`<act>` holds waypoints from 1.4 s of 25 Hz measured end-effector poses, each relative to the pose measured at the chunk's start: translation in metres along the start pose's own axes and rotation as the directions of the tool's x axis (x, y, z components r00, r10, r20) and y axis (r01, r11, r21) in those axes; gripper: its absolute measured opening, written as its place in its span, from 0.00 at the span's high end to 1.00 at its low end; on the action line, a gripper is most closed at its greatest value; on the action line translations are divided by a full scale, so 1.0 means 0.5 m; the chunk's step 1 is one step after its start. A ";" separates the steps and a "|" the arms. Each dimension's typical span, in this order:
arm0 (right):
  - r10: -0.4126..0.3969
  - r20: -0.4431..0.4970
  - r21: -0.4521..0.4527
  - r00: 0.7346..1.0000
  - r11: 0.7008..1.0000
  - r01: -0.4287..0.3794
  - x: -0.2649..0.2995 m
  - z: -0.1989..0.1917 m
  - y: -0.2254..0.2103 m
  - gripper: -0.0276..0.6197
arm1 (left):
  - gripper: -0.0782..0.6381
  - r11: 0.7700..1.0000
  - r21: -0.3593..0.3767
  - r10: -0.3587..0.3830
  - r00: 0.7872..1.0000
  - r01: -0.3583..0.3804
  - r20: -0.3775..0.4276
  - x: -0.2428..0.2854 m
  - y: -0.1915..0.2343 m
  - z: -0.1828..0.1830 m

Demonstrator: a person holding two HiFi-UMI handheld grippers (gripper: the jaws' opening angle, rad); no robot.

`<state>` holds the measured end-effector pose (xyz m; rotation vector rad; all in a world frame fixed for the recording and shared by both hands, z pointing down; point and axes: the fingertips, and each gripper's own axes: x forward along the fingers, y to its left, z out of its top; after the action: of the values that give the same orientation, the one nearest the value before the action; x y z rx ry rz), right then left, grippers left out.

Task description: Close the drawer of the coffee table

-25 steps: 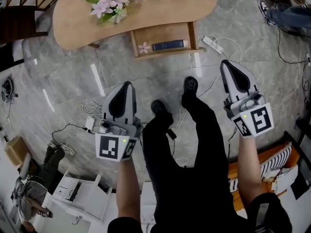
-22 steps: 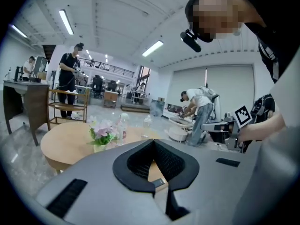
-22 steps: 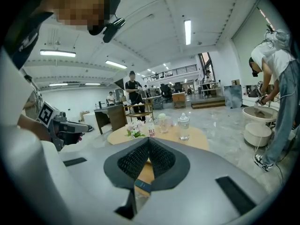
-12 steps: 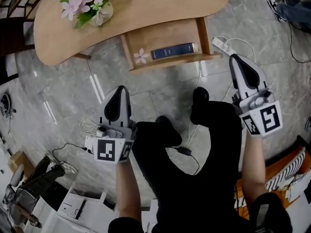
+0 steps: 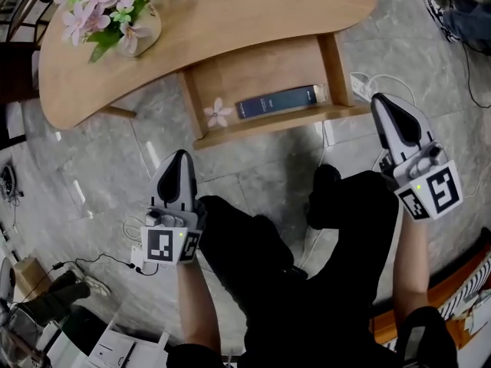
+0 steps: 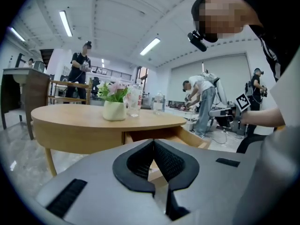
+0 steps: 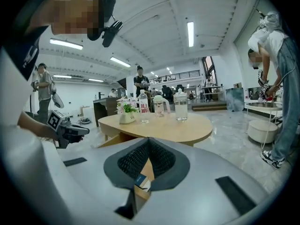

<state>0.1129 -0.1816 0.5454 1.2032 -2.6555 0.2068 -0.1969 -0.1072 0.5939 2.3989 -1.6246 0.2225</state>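
Drawer [image 5: 253,71] of the coffee table [image 5: 230,14] is standing pulled out toward the person, carrying a dark book [image 5: 278,102] and a pink flower [image 5: 219,113]. Left gripper [image 5: 181,156] is hovering short of its front and right gripper [image 5: 381,102] near its right corner, both with jaws pressing together on nothing.

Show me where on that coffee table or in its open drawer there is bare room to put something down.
The coffee table top is bare wood from the flower pot to its right end. In the drawer, the back half is free; the front strip holds a pink flower and a blue book. Crowded: the top's left end.
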 end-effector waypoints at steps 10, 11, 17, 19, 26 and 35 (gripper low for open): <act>-0.077 -0.029 -0.026 0.997 0.997 0.077 -0.003 -0.070 -0.047 0.94 | 0.87 1.000 -0.022 -0.012 0.999 0.013 0.052 -0.007 0.067 -0.072; -0.083 -0.025 -0.014 0.996 0.996 0.083 -0.007 -0.074 -0.049 0.94 | 0.87 1.000 -0.024 -0.014 0.998 0.016 0.060 -0.007 0.073 -0.080; -0.126 -0.005 0.041 0.992 0.991 0.126 -0.038 -0.083 -0.059 0.94 | 0.71 0.997 -0.042 -0.063 0.995 0.066 0.073 -0.004 0.062 -0.102; -0.117 -0.019 0.037 0.993 0.992 0.117 -0.044 -0.092 -0.054 0.92 | 0.67 0.998 -0.016 -0.064 0.997 0.065 0.045 -0.013 0.060 -0.117; -0.032 -0.131 -0.043 0.991 0.999 0.027 -0.053 -0.155 -0.043 0.72 | 0.56 0.994 -0.012 -0.112 0.994 0.112 0.001 0.008 0.042 -0.157; -0.027 -0.379 -0.098 0.925 0.995 -0.010 -0.029 -0.320 -0.075 0.69 | 0.50 0.994 0.026 -0.100 0.989 0.104 -0.113 0.040 0.044 -0.233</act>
<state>0.1727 -0.1612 0.6976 1.0231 -2.2945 0.2744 -0.2092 -0.1006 0.7131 2.4375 -1.4567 0.3593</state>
